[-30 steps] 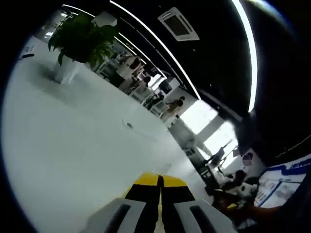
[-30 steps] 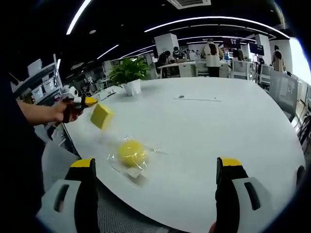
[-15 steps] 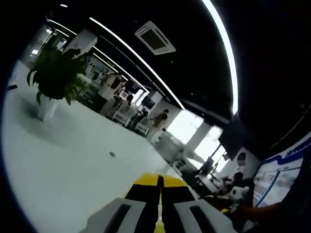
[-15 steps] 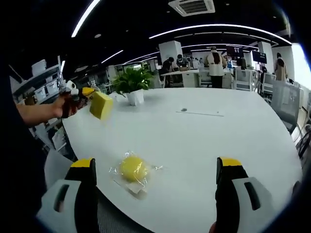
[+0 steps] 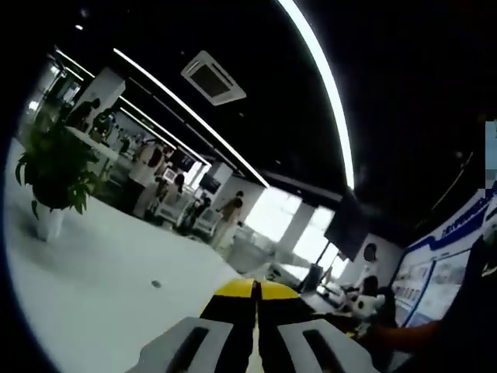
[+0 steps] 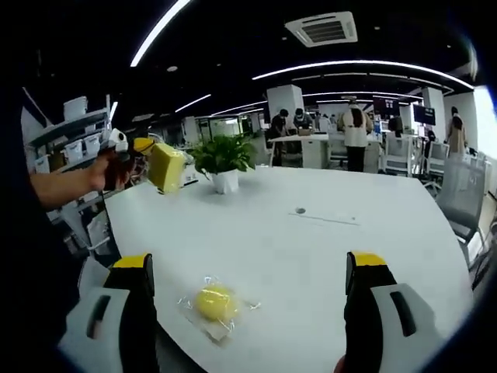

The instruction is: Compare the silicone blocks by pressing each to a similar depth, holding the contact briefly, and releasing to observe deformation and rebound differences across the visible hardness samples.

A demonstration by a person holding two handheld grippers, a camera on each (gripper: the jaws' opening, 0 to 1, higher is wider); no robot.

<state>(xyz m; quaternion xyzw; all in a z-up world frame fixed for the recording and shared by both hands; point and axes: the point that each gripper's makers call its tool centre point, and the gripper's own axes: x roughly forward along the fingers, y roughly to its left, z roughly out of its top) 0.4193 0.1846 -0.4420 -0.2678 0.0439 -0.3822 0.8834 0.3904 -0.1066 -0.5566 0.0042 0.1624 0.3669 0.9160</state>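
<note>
A yellow silicone block [image 6: 165, 166] hangs in the air over the table's far left corner, level with the potted plant. My left gripper [image 6: 132, 149], held by a hand, is shut on it. In the left gripper view the yellow-tipped jaws [image 5: 255, 290] are pressed together, and the block itself is hidden there. A round yellow sample [image 6: 215, 302] in clear plastic wrap lies on the white table [image 6: 326, 256] near its front edge. My right gripper [image 6: 250, 311] is open above that edge with nothing between its jaws; the round sample lies between and just beyond them.
A potted plant [image 6: 224, 160] [image 5: 53, 172] in a white pot stands at the table's far side. A small dark spot [image 6: 300, 210] marks the tabletop. Shelving [image 6: 74, 136] stands at the left. People and desks fill the office behind.
The left gripper has lifted the yellow block higher, from near the tabletop up to the plant's level. Both views have shifted with the hands. The round sample has stayed on the table.
</note>
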